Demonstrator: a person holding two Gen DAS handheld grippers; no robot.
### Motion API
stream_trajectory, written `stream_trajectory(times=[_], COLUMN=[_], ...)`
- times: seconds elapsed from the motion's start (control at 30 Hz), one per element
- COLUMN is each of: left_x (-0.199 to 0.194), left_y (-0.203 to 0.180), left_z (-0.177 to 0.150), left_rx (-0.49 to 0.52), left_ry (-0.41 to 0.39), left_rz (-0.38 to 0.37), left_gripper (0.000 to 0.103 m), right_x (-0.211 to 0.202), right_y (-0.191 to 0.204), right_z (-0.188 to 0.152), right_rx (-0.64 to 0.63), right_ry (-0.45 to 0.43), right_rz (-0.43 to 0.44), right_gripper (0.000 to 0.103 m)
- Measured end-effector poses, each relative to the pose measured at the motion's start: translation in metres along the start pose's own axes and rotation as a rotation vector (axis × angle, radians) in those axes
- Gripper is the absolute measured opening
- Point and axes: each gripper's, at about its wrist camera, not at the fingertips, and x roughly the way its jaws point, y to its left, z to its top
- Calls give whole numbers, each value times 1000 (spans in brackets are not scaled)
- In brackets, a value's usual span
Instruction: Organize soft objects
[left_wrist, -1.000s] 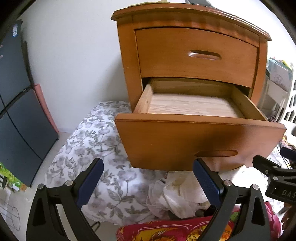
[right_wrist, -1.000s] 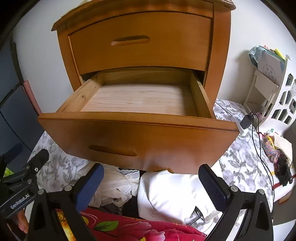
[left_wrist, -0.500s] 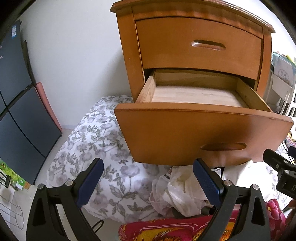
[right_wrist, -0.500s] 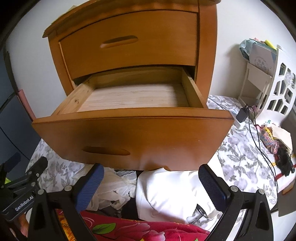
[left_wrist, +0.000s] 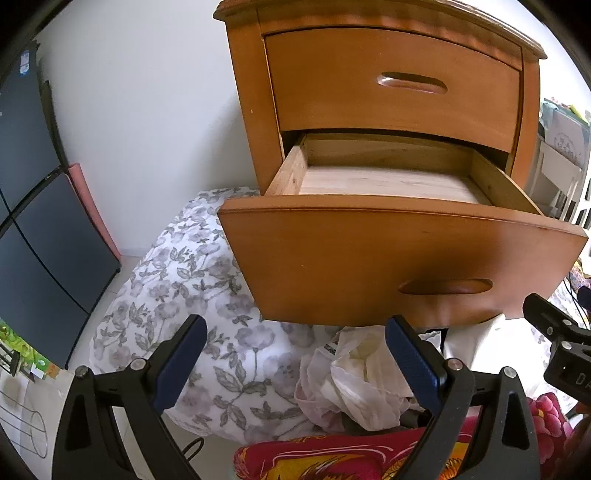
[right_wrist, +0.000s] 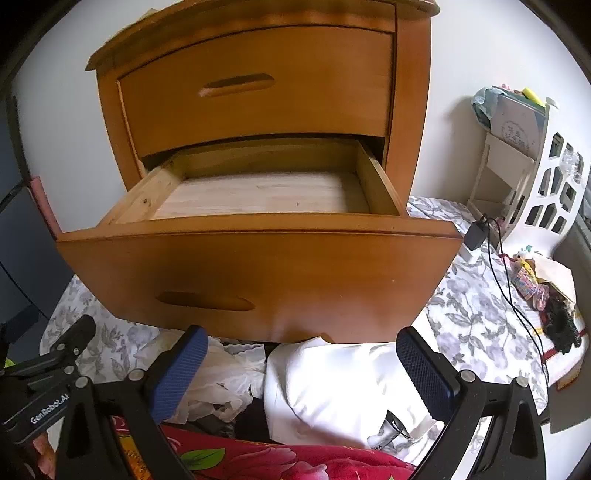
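Left wrist view: both cameras have risen slightly, keeping the pulled-out empty drawer (left_wrist: 388, 184) in sight; left gripper (left_wrist: 295, 354) and right gripper (right_wrist: 301, 365) hang spread and empty above white garments (right_wrist: 332, 391) awaiting stowage beneath the drawer front.

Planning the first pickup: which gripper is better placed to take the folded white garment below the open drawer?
Right. The folded white garment lies between the open right gripper fingers; the left gripper faces the crumpled sheer cloth instead.
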Motion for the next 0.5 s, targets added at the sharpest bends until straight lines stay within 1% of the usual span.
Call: stream_trajectory(times=[0.33,0.5], left_x=[3,5], left_y=[0,1], left_z=[0,1], left_rx=[1,-3], left_ry=[10,21], left_rz=[12,7], left_gripper=[97,97], right_x=[2,2], right_y=[2,2], right_z=[-1,-1], right_rx=[-5,-6], right_ry=[6,5], right_rz=[-12,-12], right_gripper=[103,103])
